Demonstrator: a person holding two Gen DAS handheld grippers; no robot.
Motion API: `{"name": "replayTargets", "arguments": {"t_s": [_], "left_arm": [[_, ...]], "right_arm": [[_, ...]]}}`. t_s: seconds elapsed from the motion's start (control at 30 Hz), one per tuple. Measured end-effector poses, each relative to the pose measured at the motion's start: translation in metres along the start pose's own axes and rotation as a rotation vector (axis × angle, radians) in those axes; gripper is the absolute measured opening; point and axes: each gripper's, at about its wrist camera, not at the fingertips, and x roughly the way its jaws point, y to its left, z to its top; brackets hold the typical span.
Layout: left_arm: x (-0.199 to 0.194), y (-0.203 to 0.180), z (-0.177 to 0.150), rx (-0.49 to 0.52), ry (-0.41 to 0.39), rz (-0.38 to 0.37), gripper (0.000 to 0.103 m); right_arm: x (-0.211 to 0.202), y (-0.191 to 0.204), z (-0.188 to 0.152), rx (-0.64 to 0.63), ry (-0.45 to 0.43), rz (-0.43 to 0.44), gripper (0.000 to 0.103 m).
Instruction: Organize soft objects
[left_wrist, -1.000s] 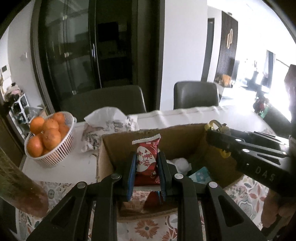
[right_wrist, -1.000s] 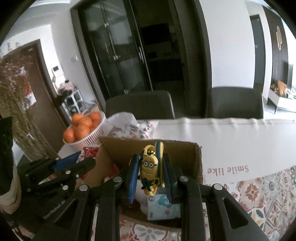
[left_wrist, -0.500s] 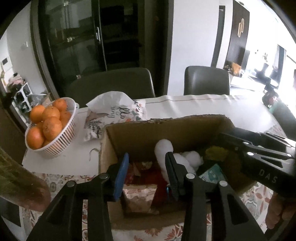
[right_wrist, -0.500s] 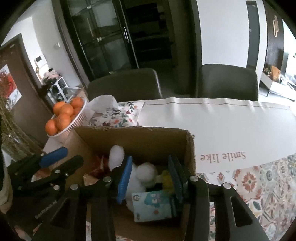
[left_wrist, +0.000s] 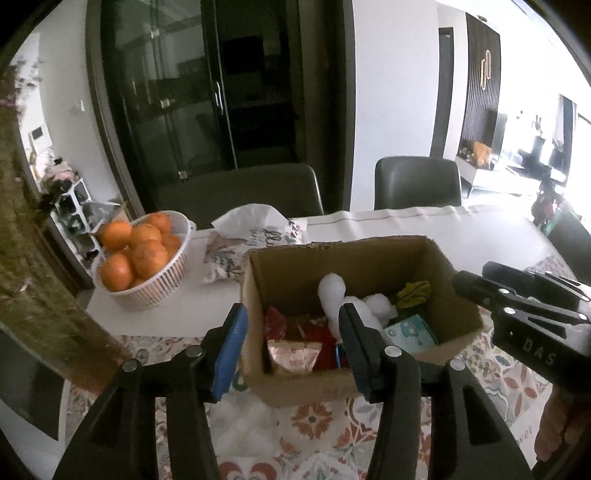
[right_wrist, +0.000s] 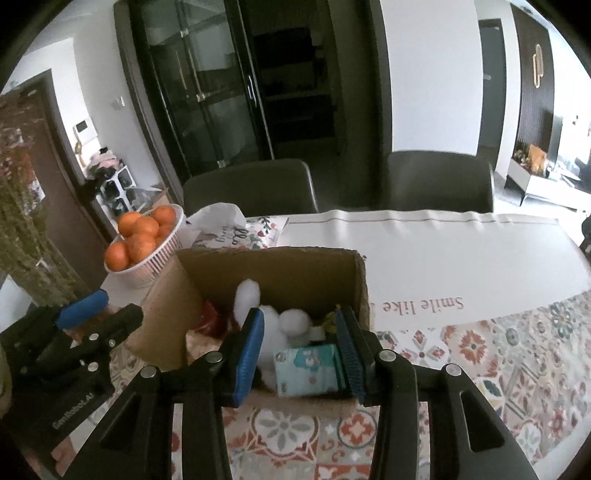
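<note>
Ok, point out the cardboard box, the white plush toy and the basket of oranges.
cardboard box (left_wrist: 332, 262): left wrist view, inner face of its back wall.
white plush toy (right_wrist: 247, 295): right wrist view, its upright rounded end.
basket of oranges (left_wrist: 162, 284): left wrist view, its white ribbed side.

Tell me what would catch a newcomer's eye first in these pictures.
Probably the open cardboard box at the middle of the table, stuffed with a white plush toy, red packets and a small tissue pack. Next, the basket of oranges at the far left. Both the left gripper and the right gripper hang open and empty at the box.
</note>
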Motion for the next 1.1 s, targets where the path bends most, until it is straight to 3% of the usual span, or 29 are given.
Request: {"name": "replayTargets", "arguments": {"t_s": [0.43,0.57,0.93,1.1], "left_arm": [[-0.110,-0.010,-0.052,0.003,-0.095,0.031,0.063],[-0.140,-0.015,-0.071,0.002,-0.122,0.036,0.065],[-0.207,-0.019,-0.134,-0.026,-0.168,0.033,0.074],[-0.228,-0.019,-0.162,-0.033,-0.173,0.025,0.075]], "right_arm": [[-0.109,0.022,-0.052,-0.058,-0.114,-0.029,0.042],[-0.141,0.026,-0.075,-0.062,-0.135,-0.037,0.056],[-0.209,0.040,-0.137,-0.078,-0.202,-0.060,0.064],[-0.229,0.047,-0.165,-0.087,-0.226,-0.070,0.073]]}}
